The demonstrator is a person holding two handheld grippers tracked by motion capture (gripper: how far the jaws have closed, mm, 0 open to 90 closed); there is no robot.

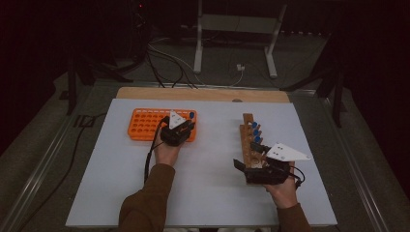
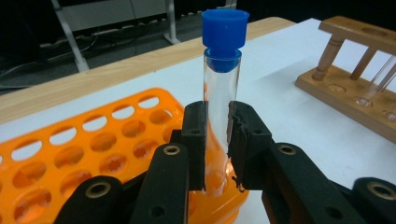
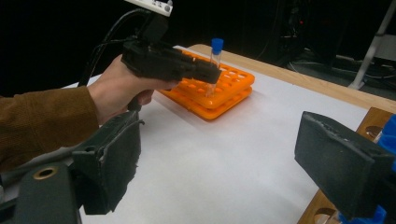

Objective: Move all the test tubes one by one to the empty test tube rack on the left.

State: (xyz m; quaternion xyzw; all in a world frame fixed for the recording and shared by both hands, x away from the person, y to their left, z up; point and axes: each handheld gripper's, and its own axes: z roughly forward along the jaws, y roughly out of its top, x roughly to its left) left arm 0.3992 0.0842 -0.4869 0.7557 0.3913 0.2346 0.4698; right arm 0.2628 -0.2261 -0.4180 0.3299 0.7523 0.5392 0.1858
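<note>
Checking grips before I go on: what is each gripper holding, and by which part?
The left gripper is shut on the blue-capped test tube, gripping its clear glass body below the cap, over the orange rack. The right gripper is open and holds nothing.

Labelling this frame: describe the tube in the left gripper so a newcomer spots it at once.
Find the orange rack on the white table's left half. At its right end, the left gripper clamps an upright clear tube with a blue cap. The other blue-capped tubes stand in the wooden rack to the right.
</note>
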